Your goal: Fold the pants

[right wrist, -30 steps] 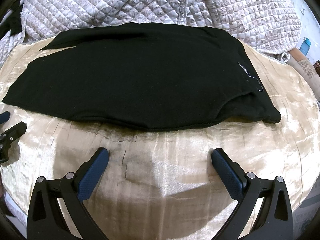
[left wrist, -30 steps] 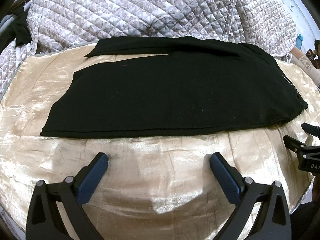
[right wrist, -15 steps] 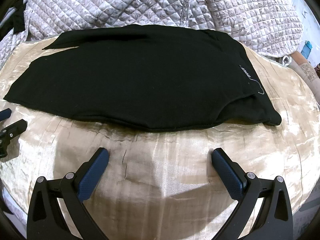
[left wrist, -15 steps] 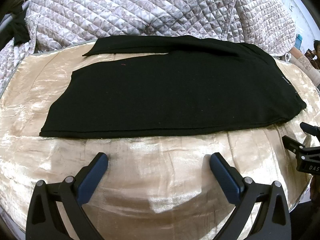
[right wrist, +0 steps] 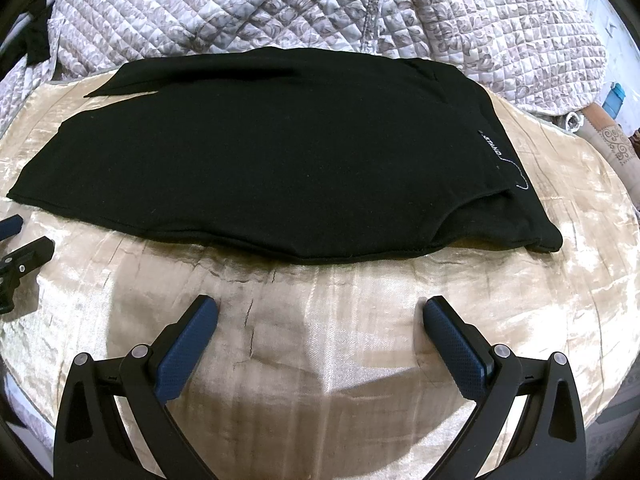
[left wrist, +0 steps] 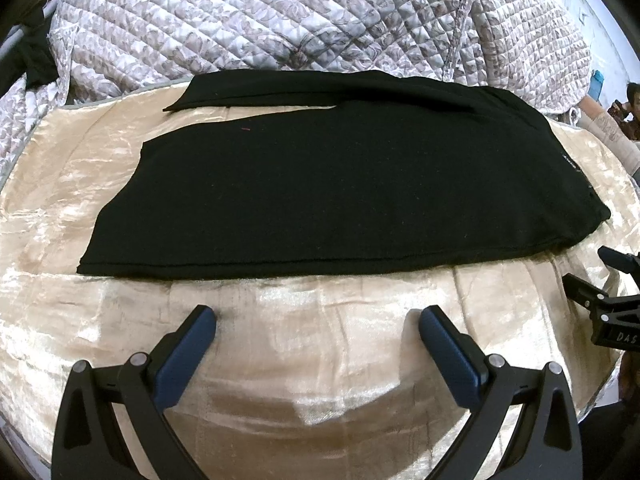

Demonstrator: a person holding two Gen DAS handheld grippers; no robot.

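Note:
Black pants (left wrist: 328, 184) lie flat on a shiny beige bedcover (left wrist: 304, 332), one leg folded over the other, leg ends to the left and waist to the right. They also show in the right wrist view (right wrist: 272, 152), with a small white-lettered label (right wrist: 491, 145) near the waist. My left gripper (left wrist: 316, 320) is open and empty, hovering just in front of the pants' near edge. My right gripper (right wrist: 320, 312) is open and empty, also in front of the near edge. Each gripper shows at the edge of the other's view: the right one (left wrist: 612, 304), the left one (right wrist: 20, 248).
A grey quilted blanket (left wrist: 304, 20) is piled behind the pants. A dark garment (left wrist: 32, 60) hangs at the far left. A person (left wrist: 628, 108) sits at the far right. A blue container (right wrist: 614, 96) stands beyond the bed's right side.
Both grippers have edged slightly forward and lower toward the pants' near edge. The pants have not moved. Both grippers stay open.

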